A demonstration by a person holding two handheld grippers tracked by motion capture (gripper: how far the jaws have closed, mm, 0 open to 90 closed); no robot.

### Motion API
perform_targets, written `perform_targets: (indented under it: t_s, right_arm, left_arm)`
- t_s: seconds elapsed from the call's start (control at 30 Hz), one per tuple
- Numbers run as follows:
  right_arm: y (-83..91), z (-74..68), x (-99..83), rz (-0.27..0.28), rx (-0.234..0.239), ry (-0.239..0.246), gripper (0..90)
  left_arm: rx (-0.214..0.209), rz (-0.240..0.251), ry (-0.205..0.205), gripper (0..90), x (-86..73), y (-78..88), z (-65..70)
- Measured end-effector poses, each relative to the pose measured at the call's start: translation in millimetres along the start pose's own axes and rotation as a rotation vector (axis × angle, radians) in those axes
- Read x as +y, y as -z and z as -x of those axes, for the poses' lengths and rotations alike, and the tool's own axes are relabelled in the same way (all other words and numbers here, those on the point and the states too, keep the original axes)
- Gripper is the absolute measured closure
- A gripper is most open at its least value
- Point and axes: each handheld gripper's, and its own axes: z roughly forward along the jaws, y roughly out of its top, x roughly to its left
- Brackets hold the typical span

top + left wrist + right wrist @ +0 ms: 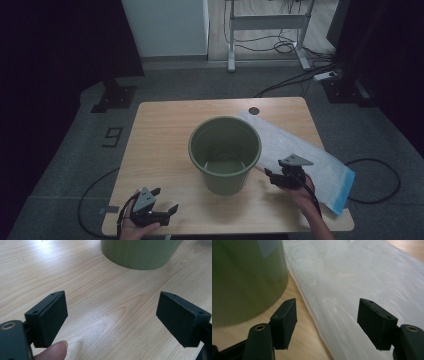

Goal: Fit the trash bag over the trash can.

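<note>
Just ahead of the right hand-held gripper (327,325), jaws spread wide with nothing clamped, lies the folded white plastic bag (352,290), flat on the worktop (165,135); its near edge runs between the jaws. To that gripper's left stands the green bin (225,152), upright and unlined inside. Left hand-held gripper (112,317) also open and empty, parked low over bare wood, bin base ahead of it, well apart. Progress, judged: early. Bag not picked up, not unfolded, not in the bin. Left to do: grab bag edge, open it, fit it into the bin.
</note>
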Motion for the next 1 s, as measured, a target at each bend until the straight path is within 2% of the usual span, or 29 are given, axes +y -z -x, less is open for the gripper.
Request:
perform_targets:
  t_s: [0.03, 0.13, 0.17, 0.23, 0.4, 0.57, 0.73, 0.83, 0.87, 0.9, 1.0]
  right_arm:
    - [0.0, 0.0, 0.0, 0.0, 0.0, 0.0, 30.4]
    - [-22.5, -4.2, 8.0, -0.027, 0.003, 0.001, 29.1]
    - [-22.5, -4.2, 8.0, -0.027, 0.003, 0.001, 29.1]
    - [-34.3, -4.5, 9.9, -0.03, 0.01, -0.012, 29.1]
    - [-46.5, -4.2, 8.0, -0.064, -0.005, -0.011, 29.0]
    - [-53.7, -5.5, 6.8, -0.093, -0.022, 0.003, 33.3]
    - [-54.3, -3.6, 8.4, -0.086, -0.05, -0.016, 49.4]
    - [-54.1, -0.7, 10.5, -0.092, -0.066, -0.03, 69.0]
    - [-54.1, -0.4, 11.0, -0.093, -0.063, -0.025, 74.8]
    - [-53.4, -1.7, 11.3, -0.091, -0.073, -0.004, 84.7]
    - [-50.0, -1.0, 11.1, -0.057, -0.054, -0.019, 88.4]
  left_arm:
    - [0.0, 0.0, 0.0, 9.9, 0.0, 0.0, 0.0]
    - [-0.002, -0.003, -0.003, 9.9, -0.1, -1.0, 0.2]
    - [-0.003, -0.003, -0.003, 9.9, -0.1, -1.1, 0.0]
    - [-0.001, -0.002, -0.002, 9.9, -0.3, -0.9, -1.0]
    - [0.001, 0.003, 0.005, 9.9, -0.7, 0.8, -2.9]
    - [0.006, 0.005, 0.008, 9.9, -0.8, 1.6, -3.5]
    - [0.004, 0.002, 0.003, 9.9, -0.2, 1.0, -1.9]
    - [0.004, -0.001, 0.001, 9.9, -0.4, 0.4, -1.4]
    - [0.004, -0.002, 0.0, 9.9, -0.6, 0.4, -1.4]
    - [0.006, -0.004, -0.001, 9.9, -0.7, 0.5, -1.4]
    - [0.008, 0.0, 0.004, 9.9, -1.0, 1.4, -2.5]
